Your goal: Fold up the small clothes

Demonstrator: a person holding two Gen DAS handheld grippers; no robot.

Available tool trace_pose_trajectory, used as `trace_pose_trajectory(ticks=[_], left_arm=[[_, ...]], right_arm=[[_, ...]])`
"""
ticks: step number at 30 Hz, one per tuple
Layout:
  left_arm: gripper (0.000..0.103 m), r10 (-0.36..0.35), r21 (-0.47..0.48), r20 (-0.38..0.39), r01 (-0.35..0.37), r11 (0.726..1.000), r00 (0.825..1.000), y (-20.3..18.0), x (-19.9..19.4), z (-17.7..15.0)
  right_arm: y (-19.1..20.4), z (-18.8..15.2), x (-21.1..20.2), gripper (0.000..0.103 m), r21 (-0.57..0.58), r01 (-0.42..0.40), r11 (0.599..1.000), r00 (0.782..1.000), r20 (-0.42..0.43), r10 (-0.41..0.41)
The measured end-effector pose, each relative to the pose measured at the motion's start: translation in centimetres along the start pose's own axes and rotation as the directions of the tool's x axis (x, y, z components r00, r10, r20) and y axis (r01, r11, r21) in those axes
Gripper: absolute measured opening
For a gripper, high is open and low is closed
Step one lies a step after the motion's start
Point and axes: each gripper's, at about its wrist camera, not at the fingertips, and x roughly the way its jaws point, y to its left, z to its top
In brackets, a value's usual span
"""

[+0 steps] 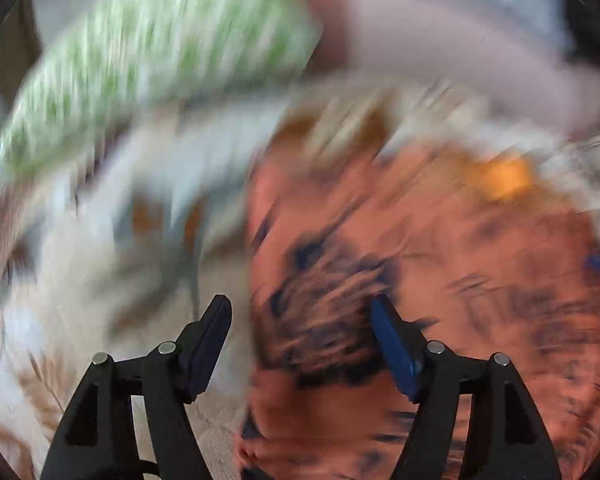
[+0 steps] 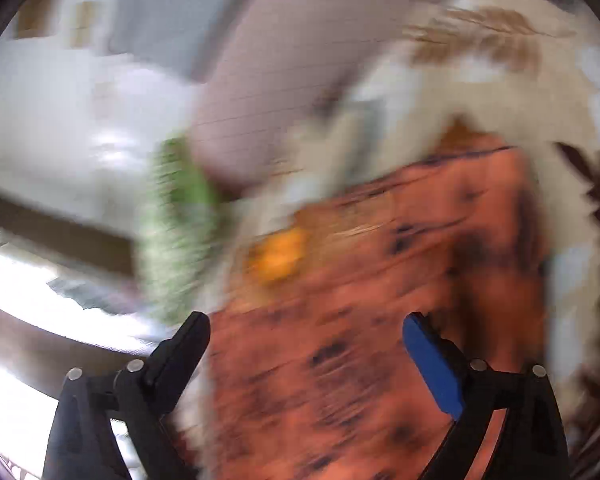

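Both pictures are blurry. The left tool is wide open above an orange cloth. The right tool is wide open too, holding nothing.

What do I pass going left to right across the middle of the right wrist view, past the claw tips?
Bright pale surface → blurred green-and-white cloth → small yellow-orange patch → orange cloth with dark marks → pale bedding with a brown leaf print. All heavily motion-blurred.

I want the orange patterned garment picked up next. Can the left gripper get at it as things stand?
Probably yes. The left gripper is open above the orange garment, and nothing shows between its fingers and the cloth, though the view is blurred.
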Motion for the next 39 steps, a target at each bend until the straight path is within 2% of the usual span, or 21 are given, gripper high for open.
trace_pose_trajectory(ticks=[2, 4, 5, 9, 12, 15, 18, 21, 22, 24, 25, 28, 29, 30, 31, 33, 35, 36, 37, 38, 39], left_arm=[[0.080, 0.004, -0.033, 0.041, -0.002, 0.999, 0.999, 0.5, -1.2, -0.1], [0.080, 0.072, -0.012, 0.096, -0.071, 0.997, 0.993, 0.5, -4.2, -0.9], [0.080, 0.067, -0.011, 0.115, -0.067, 0.998, 0.991, 0.7, -5.4, -1.3], [0.082, -0.086, -0.025, 0.161, 0.091, 0.996, 0.983, 3.7, -13.6, -7.1], [0.087, -0.174, -0.013, 0.139, 0.178, 0.984, 0.975, 5.4, -17.6, -12.7], [0.087, -0.236, -0.038, 0.047, 0.238, 0.971, 0.971, 6.6, -19.2, -19.0], [0.087, -0.241, -0.081, -0.013, 0.240, 0.967, 0.970, 6.4, -18.9, -23.3], [0.087, -0.251, -0.148, -0.052, 0.241, 0.959, 0.967, 6.6, -18.3, -26.2], [0.087, -0.263, -0.163, -0.070, 0.249, 0.955, 0.962, 6.4, -17.9, -26.9], [0.087, -0.246, -0.164, -0.110, 0.226, 0.960, 0.963, 6.0, -16.9, -27.4], [0.085, -0.240, -0.144, -0.121, 0.222, 0.964, 0.963, 5.6, -16.2, -27.7], [0.037, -0.176, -0.120, -0.135, 0.160, 0.980, 0.975, 5.4, -16.2, -28.2], [0.025, -0.189, -0.122, -0.129, 0.173, 0.977, 0.973, 5.6, -16.5, -28.3], [0.012, -0.205, -0.138, -0.130, 0.187, 0.973, 0.970, 5.9, -16.6, -28.4], [0.012, -0.218, -0.156, -0.128, 0.197, 0.968, 0.968, 6.3, -16.6, -28.5], [0.013, -0.229, -0.183, -0.122, 0.205, 0.961, 0.966, 6.8, -16.6, -28.6], [0.044, -0.224, -0.188, -0.130, 0.198, 0.962, 0.966, 6.7, -16.5, -28.8], [0.069, -0.247, -0.188, -0.138, 0.219, 0.957, 0.959, 6.7, -16.6, -29.0], [0.075, -0.263, -0.181, -0.128, 0.238, 0.954, 0.956, 6.4, -16.7, -29.1], [0.076, -0.246, -0.154, -0.114, 0.227, 0.962, 0.963, 5.8, -16.8, -29.2], [0.073, -0.225, -0.132, -0.112, 0.210, 0.969, 0.968, 5.4, -16.7, -29.2]], right_arm=[[1.7, -0.6, -2.1, 0.099, 0.004, 0.008, 1.000, 0.998, 0.066, -0.008], [4.3, -2.2, -4.5, 0.099, -0.112, 0.044, 0.993, 0.996, 0.082, -0.035], [5.2, -3.6, -6.1, 0.099, -0.156, 0.050, 0.987, 0.996, 0.076, -0.038], [5.6, -10.1, -13.2, 0.099, -0.253, 0.150, 0.956, 0.989, 0.055, -0.140], [3.0, -15.8, -18.7, 0.099, -0.298, 0.188, 0.936, 0.980, -0.006, -0.199], [-1.0, -21.1, -21.2, 0.099, -0.272, 0.233, 0.934, 0.957, -0.108, -0.270], [-4.2, -24.5, -22.6, 0.096, -0.213, 0.215, 0.953, 0.952, -0.174, -0.253], [-4.9, -26.8, -23.3, 0.093, -0.218, 0.222, 0.950, 0.948, -0.179, -0.263], [-5.3, -27.4, -23.3, 0.090, -0.216, 0.235, 0.948, 0.944, -0.182, -0.276], [-5.9, -27.8, -22.8, 0.067, -0.214, 0.257, 0.942, 0.932, -0.204, -0.300], [-5.9, -27.9, -21.9, 0.065, -0.218, 0.273, 0.937, 0.924, -0.211, -0.319], [-6.6, -28.7, -21.5, 0.062, -0.215, 0.286, 0.934, 0.918, -0.219, -0.331], [-6.3, -28.9, -21.4, 0.058, -0.225, 0.278, 0.934, 0.920, -0.217, -0.326], [-5.7, -29.1, -21.2, 0.038, -0.245, 0.267, 0.932, 0.924, -0.210, -0.319], [-5.2, -29.3, -21.3, 0.030, -0.259, 0.261, 0.930, 0.926, -0.203, -0.317], [-5.5, -29.3, -21.3, 0.030, -0.251, 0.267, 0.931, 0.928, -0.192, -0.318], [-6.4, -29.2, -21.2, 0.033, -0.226, 0.290, 0.930, 0.923, -0.190, -0.334], [-6.1, -29.2, -20.7, 0.034, -0.219, 0.268, 0.938, 0.928, -0.202, -0.313], [-5.7, -29.4, -20.6, 0.040, -0.221, 0.254, 0.942, 0.933, -0.202, -0.299], [-5.6, -29.5, -20.6, 0.064, -0.224, 0.249, 0.942, 0.934, -0.200, -0.295], [-5.6, -29.6, -20.4, 0.073, -0.218, 0.255, 0.942, 0.932, -0.204, -0.299]])
